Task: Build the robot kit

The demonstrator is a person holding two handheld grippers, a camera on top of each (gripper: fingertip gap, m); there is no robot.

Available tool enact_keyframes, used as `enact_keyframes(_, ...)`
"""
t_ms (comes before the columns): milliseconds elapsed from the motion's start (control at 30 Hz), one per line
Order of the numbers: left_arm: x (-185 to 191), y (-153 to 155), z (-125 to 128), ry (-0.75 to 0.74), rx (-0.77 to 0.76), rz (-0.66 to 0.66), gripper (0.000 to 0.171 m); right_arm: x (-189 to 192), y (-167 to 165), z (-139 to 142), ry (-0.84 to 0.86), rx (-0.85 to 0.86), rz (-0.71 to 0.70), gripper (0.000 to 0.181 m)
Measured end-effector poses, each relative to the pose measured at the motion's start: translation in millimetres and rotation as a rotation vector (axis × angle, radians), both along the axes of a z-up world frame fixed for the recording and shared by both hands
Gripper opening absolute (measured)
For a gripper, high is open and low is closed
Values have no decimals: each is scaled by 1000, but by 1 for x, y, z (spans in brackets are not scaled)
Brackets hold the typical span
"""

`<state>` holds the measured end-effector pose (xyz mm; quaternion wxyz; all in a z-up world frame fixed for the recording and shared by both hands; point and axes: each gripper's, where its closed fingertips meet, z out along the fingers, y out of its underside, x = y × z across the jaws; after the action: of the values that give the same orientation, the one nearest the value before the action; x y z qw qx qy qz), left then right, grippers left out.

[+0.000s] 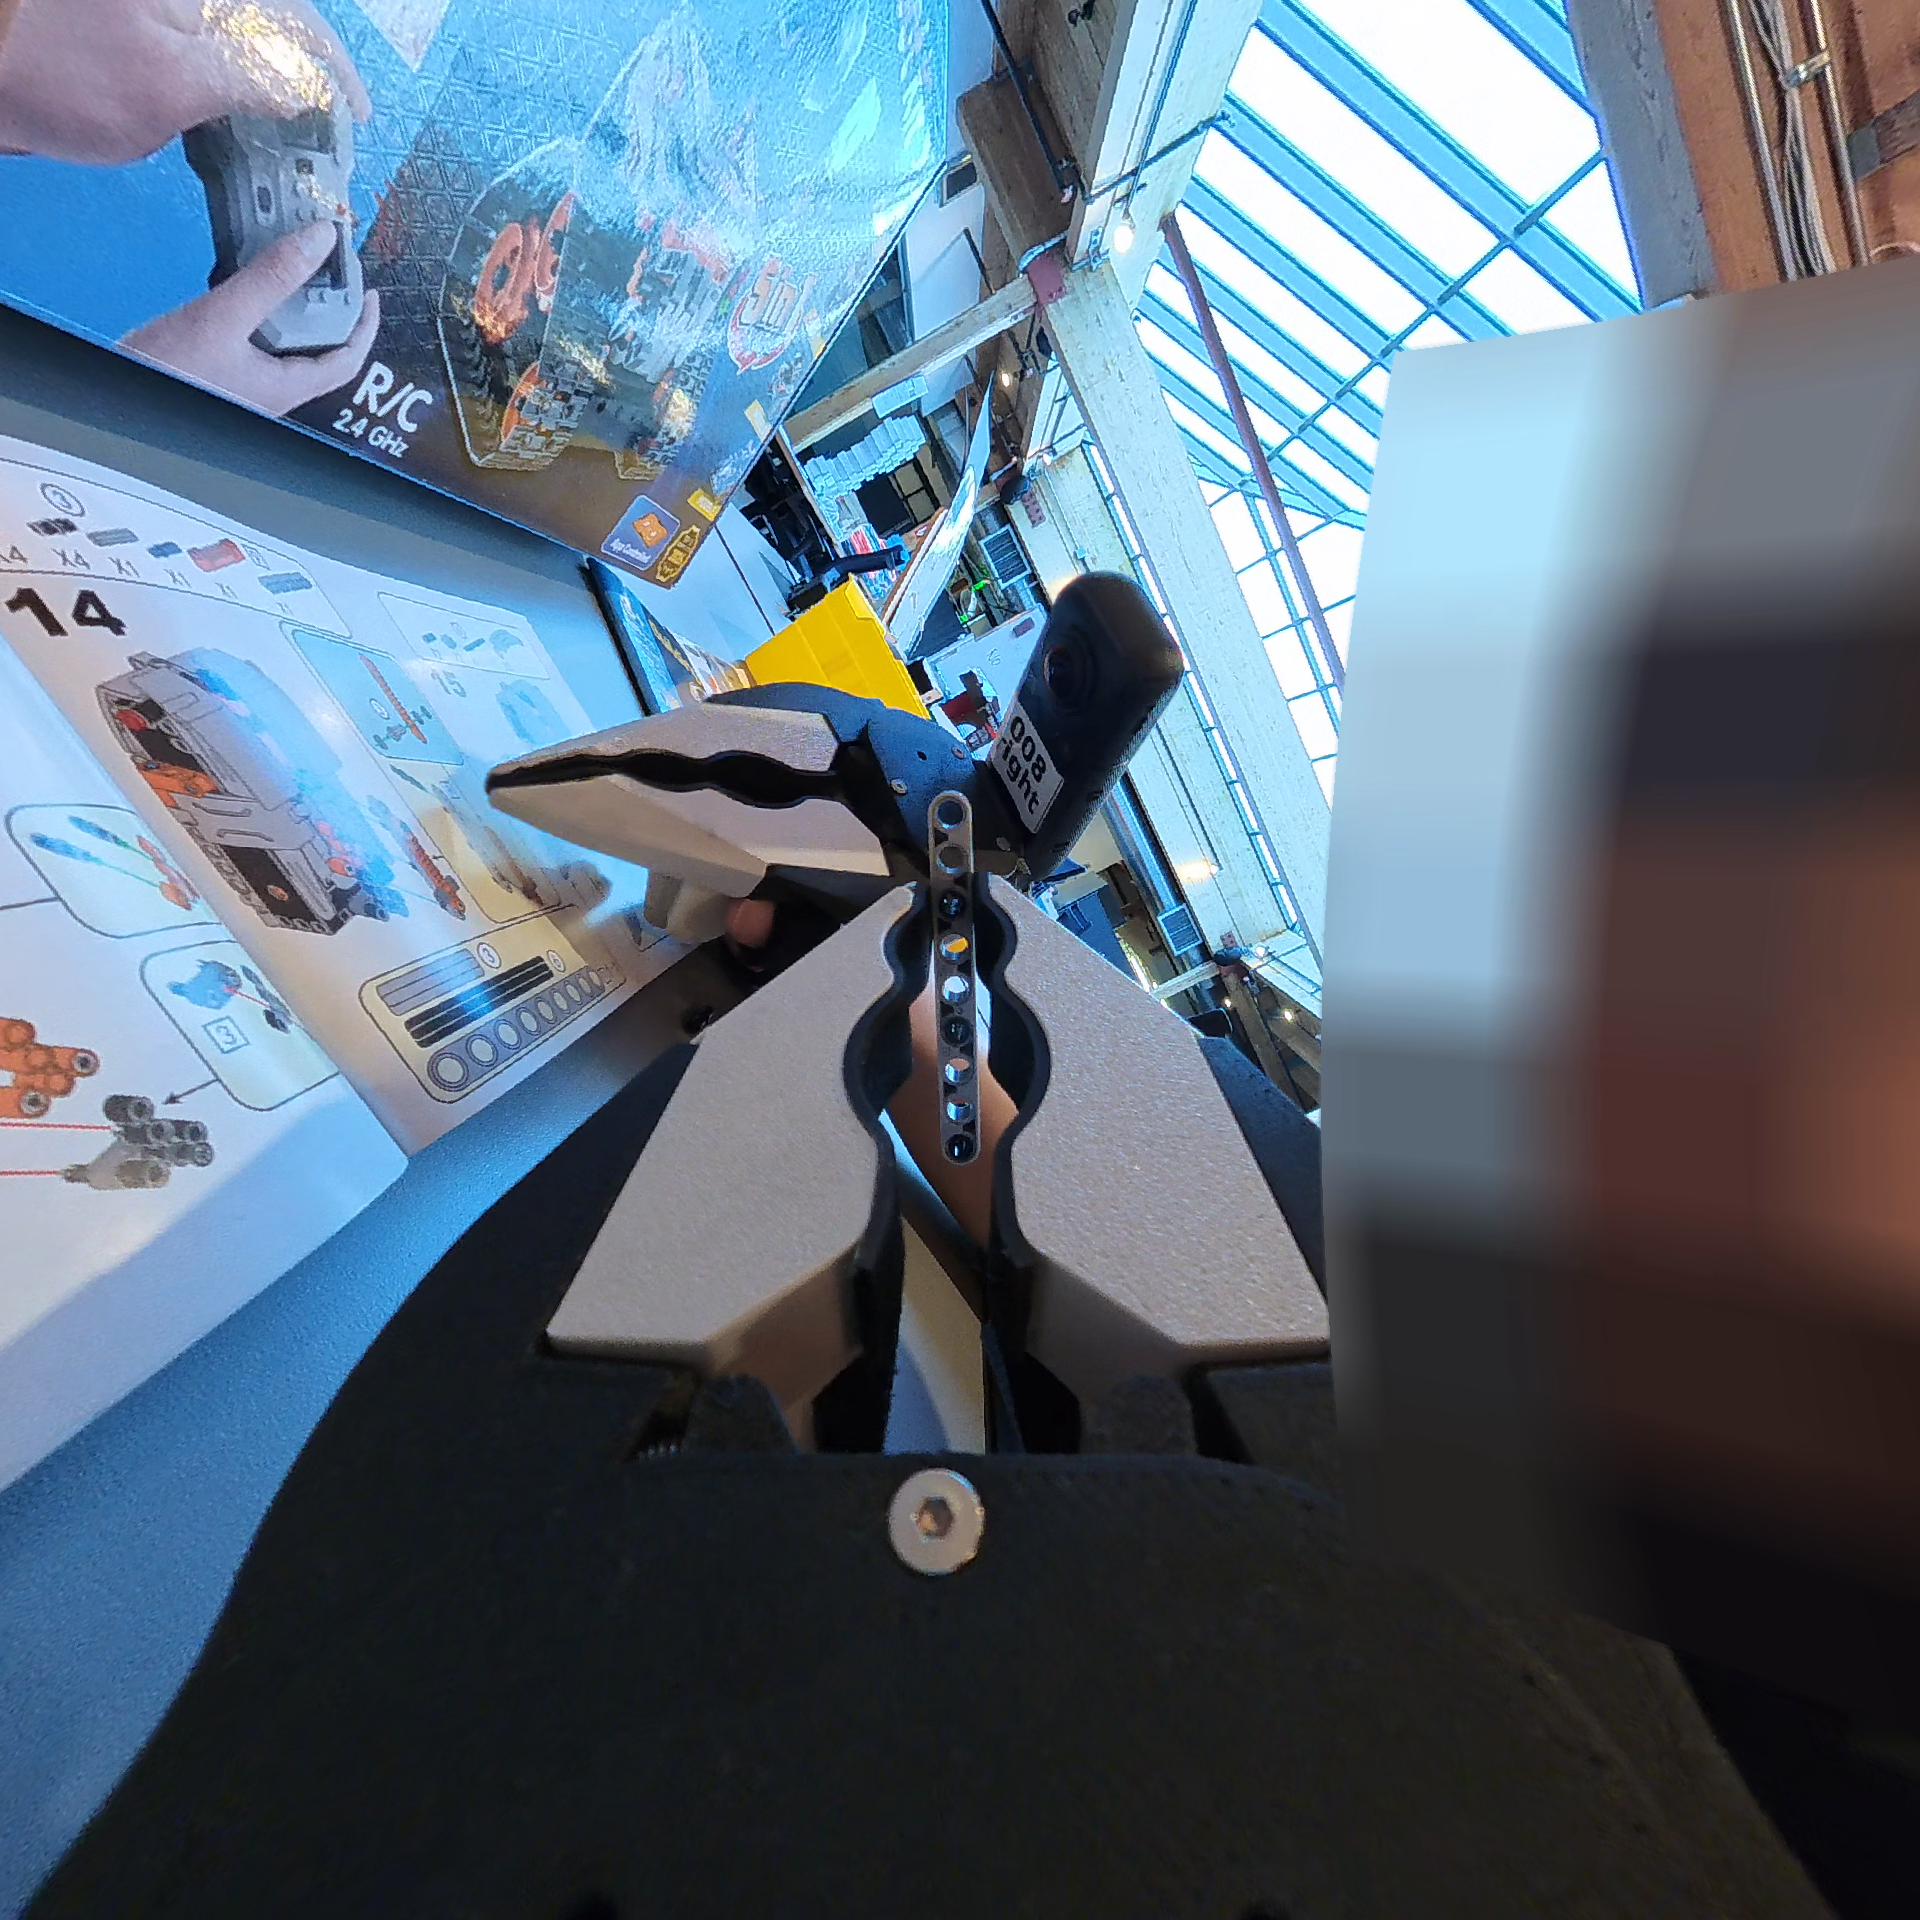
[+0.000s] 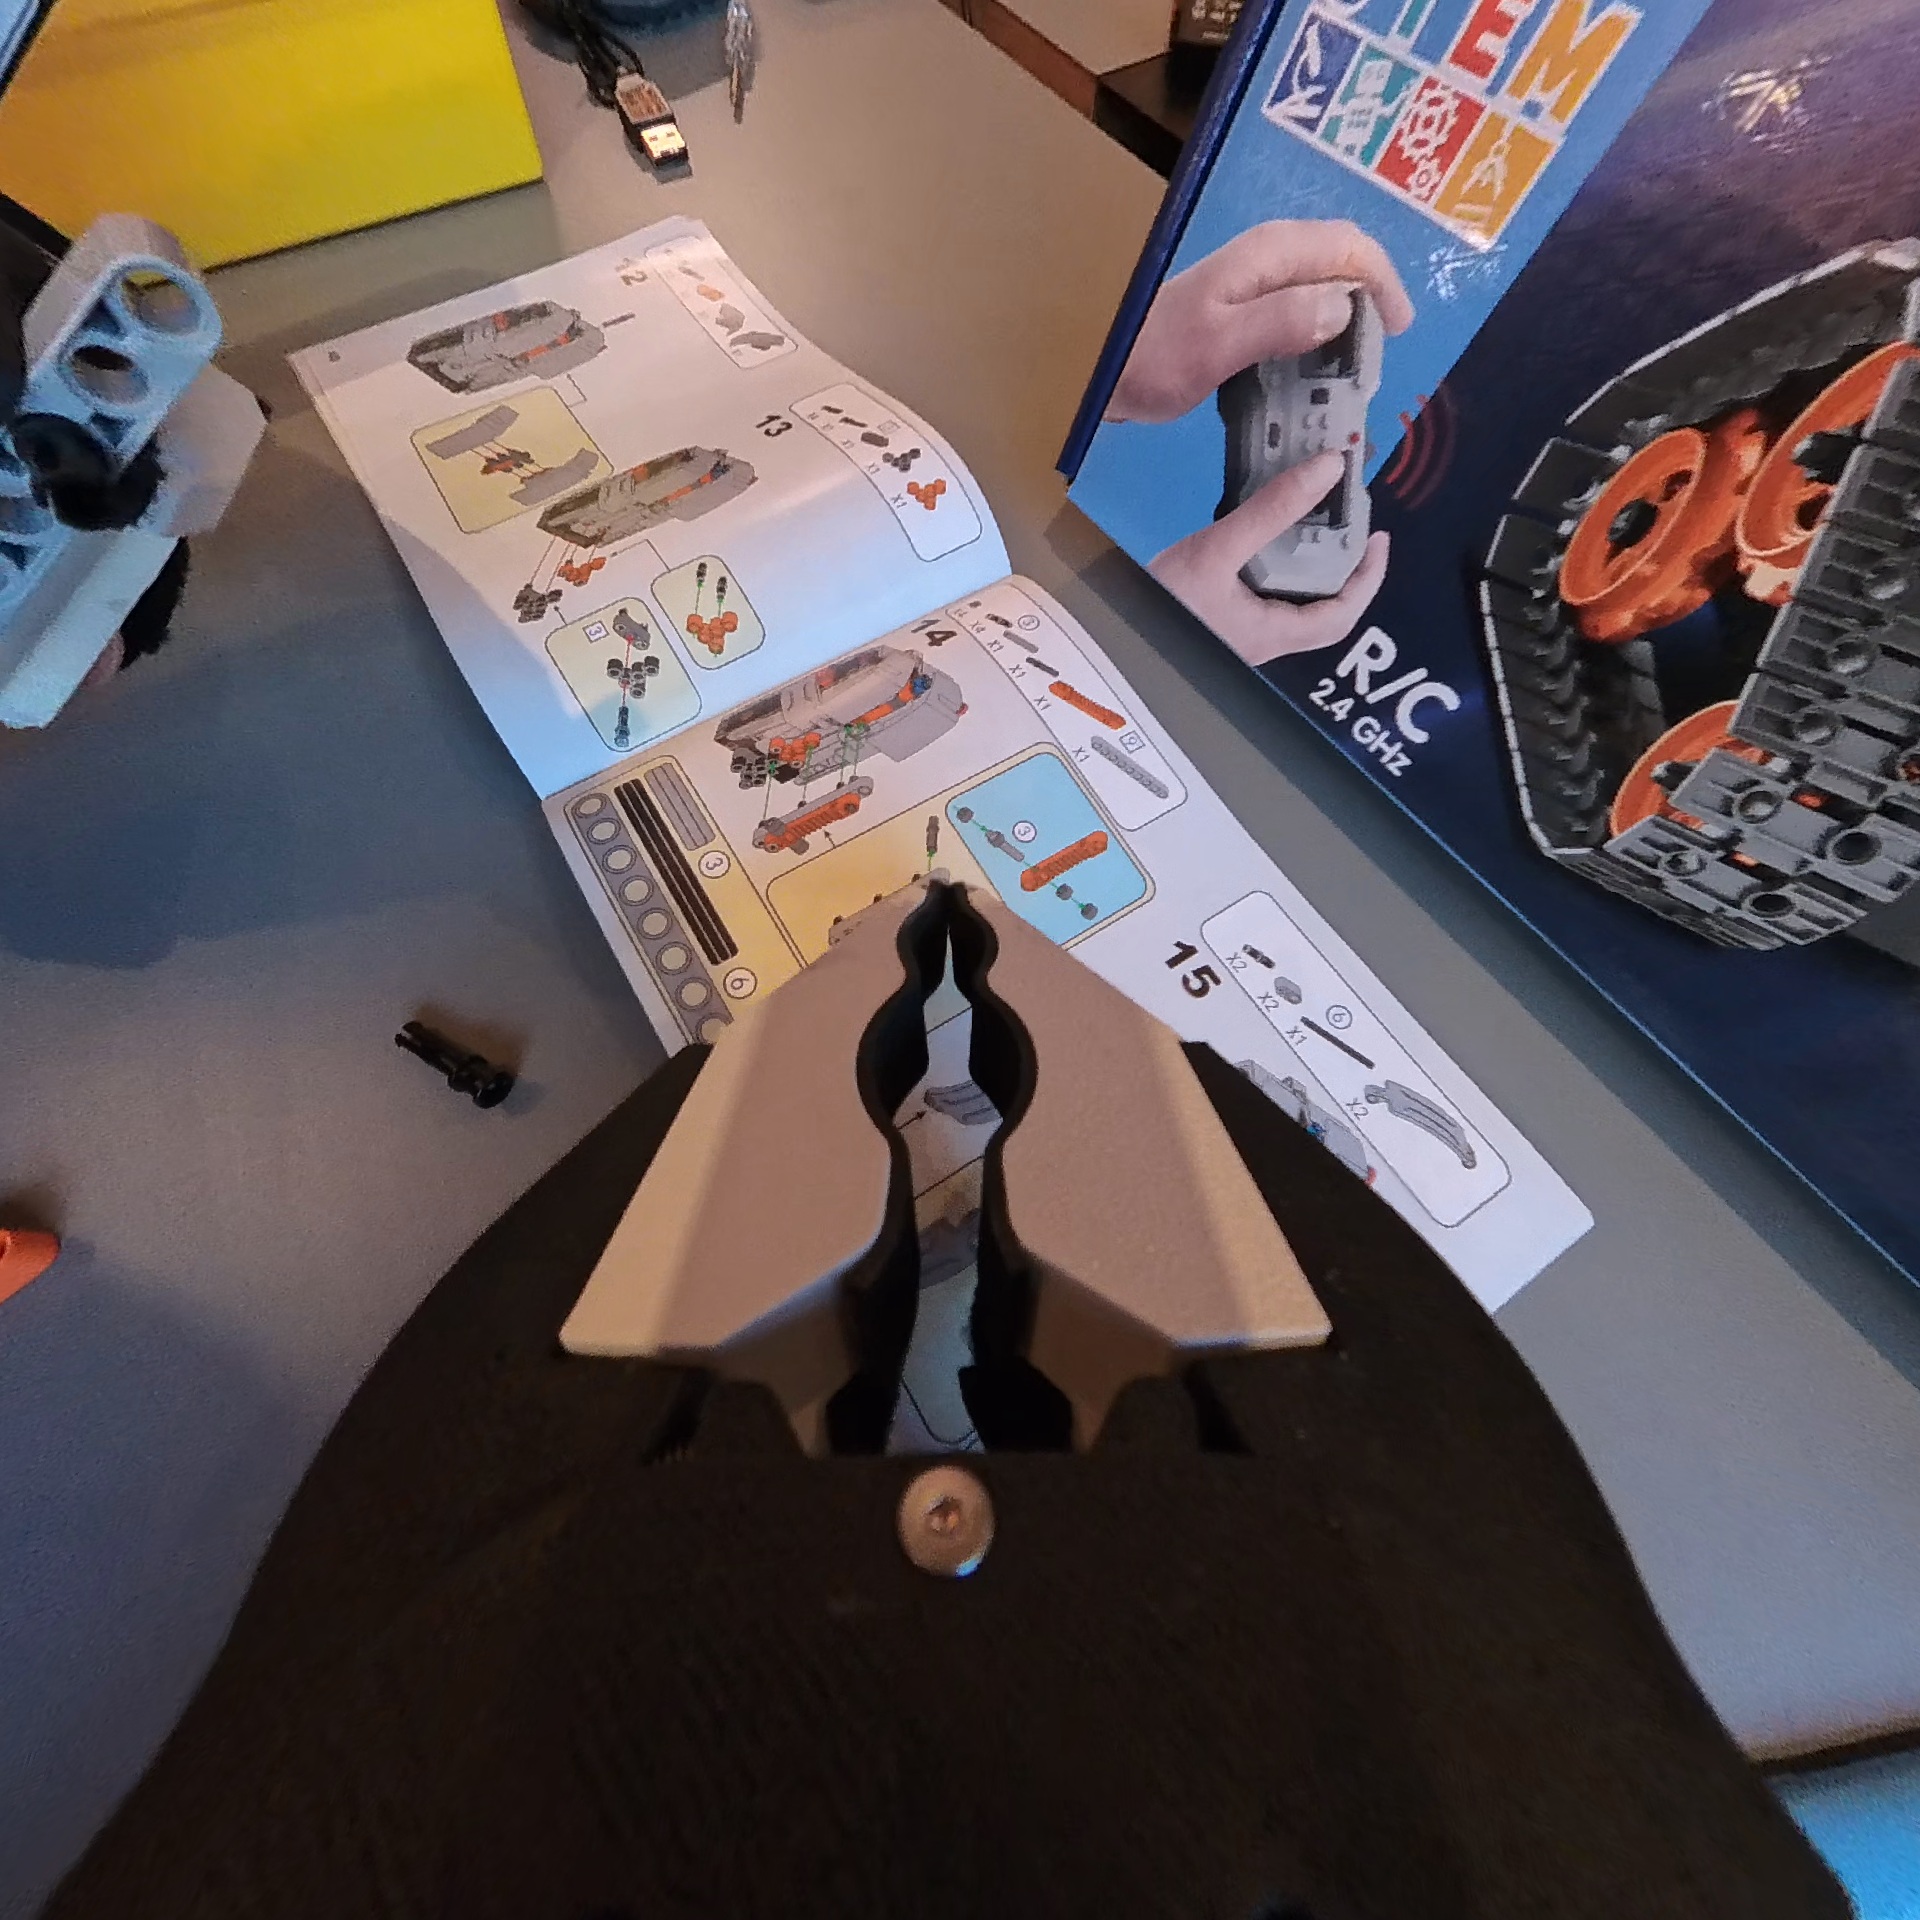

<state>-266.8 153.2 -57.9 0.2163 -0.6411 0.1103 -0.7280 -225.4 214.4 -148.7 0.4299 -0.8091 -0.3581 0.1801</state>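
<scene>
My left gripper (image 1: 951,894) is shut on a long grey beam with a row of holes (image 1: 954,987). It holds the beam upright in the air, with the top end sticking out past the fingertips. In the right wrist view the same beam (image 2: 125,332) shows end-on at the far left, between the left gripper's fingers (image 2: 62,582). My right gripper (image 2: 943,899) is shut with nothing visible in it. It hovers over the open instruction booklet (image 2: 727,520). In the left wrist view the right gripper (image 1: 499,779) sits just beyond the beam, above the booklet (image 1: 208,831).
A large toy box (image 2: 1558,520) stands at the right of the grey table (image 2: 260,831). A black pin (image 2: 457,1062) and an orange piece (image 2: 21,1252) lie left of the booklet. A yellow bin (image 2: 260,114) and a USB cable (image 2: 649,114) are at the back. My right fingertips sit around 12 cm from my left ones.
</scene>
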Motion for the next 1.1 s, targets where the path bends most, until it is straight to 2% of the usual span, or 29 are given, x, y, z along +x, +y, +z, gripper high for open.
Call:
enact_keyframes(333, -2, 3, -2, 4, -4, 11, 3, -2, -5, 6, 83, -28, 34, 0)
enact_keyframes(667, -3, 4, -3, 8, -5, 15, 3, -4, -7, -7, -3, -65, 35, 0)
enact_keyframes(1100, -6, 7, -5, 12, -11, 27, 3, 1, -2, -1, 76, -88, -1, 0)
